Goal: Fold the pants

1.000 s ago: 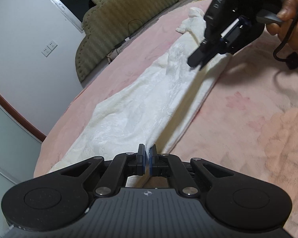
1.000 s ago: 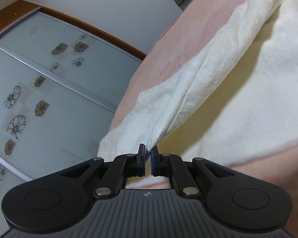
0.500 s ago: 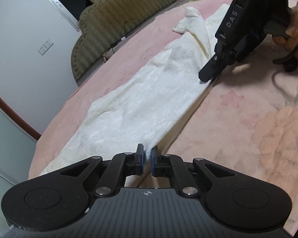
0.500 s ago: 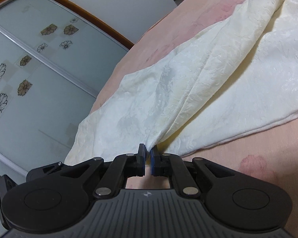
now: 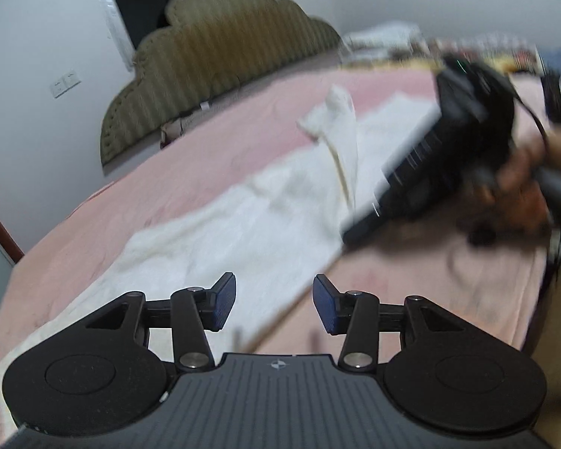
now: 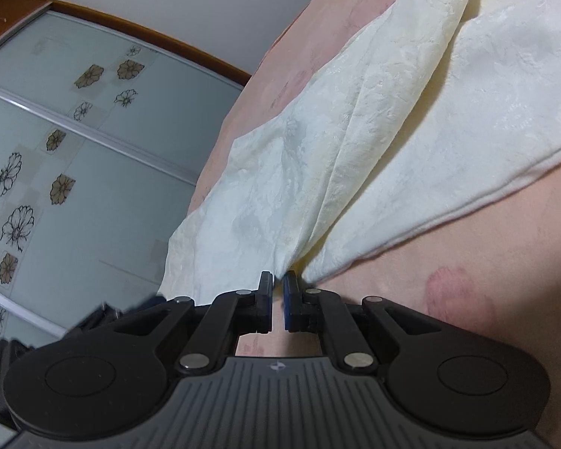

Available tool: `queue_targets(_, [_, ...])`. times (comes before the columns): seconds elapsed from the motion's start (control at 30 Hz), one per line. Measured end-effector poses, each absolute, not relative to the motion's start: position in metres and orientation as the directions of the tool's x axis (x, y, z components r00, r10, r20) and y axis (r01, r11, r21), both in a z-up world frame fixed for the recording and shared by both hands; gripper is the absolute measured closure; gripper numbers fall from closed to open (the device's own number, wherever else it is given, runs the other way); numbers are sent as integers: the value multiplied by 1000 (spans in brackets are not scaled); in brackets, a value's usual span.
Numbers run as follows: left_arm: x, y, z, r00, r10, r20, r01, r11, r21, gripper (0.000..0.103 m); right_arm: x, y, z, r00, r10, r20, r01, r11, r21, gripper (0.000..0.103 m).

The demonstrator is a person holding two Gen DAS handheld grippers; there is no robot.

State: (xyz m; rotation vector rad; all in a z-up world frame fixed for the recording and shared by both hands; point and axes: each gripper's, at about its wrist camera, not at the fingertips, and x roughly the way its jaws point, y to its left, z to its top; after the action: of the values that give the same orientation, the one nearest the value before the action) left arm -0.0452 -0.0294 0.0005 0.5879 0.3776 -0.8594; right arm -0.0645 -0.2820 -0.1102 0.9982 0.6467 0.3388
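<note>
In the left wrist view the left gripper has its jaws opening, the blue pads spread with nothing between them, hanging tilted downward just over the near hem of the pants, which lie stretched lengthwise along the pink bed cover, toward the headboard end. The risk here is that the released end, no longer pulled taut, slumps or creeps back so the fold line goes crooked; a spread finger dipping low could also catch the cloth and drag it off square. Farther along, the right gripper shows blurred, gripped by a hand, its tip at the edge of the pants nearest that hand. In the right wrist view the right gripper is pressed together, pinching a gathered bunch of the cream pants, with creases fanning out from the pads. It points shallowly downward, low over the cover. A pull from this lone grip would likely skew the layers, since the pinch holds only a small tuck, which could slip free.
</note>
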Motion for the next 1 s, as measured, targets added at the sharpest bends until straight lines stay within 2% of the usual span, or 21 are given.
queue_targets(0.1, [-26, -54, 3, 646, -580, -496, 750, 602, 274, 48, -78, -287, -99, 781, 506, -365, 17, 568, 823, 97])
queue_targets(0.23, [4, -90, -8, 654, -549, -520, 708, 686, 166, 49, -91, -315, -72, 859, 325, -394, 72, 687, 723, 97])
queue_targets(0.33, [13, -112, -22, 625, -553, -551, 710, 696, 108, 49, -100, -347, -66, 889, 182, -419, 172, 717, 675, 95])
queue_targets(0.47, [4, -127, -35, 602, -565, -565, 723, 686, 85, 49, -117, -385, -85, 852, 12, -524, 357, 719, 597, 95])
queue_targets(0.6, [-15, -145, -26, 561, -633, -533, 784, 613, 96, 49, -138, -406, -93, 884, -35, -467, 376, 647, 663, 94])
queue_targets(0.83, [-23, -196, -41, 515, -642, -568, 828, 543, 138, 49, -121, -393, -71, 884, -55, -464, 344, 750, 565, 94])
queue_targets(1.0, [-11, -212, -51, 521, -638, -567, 815, 569, 108, 54, -91, -388, -47, 878, -91, -470, 324, 835, 445, 94])
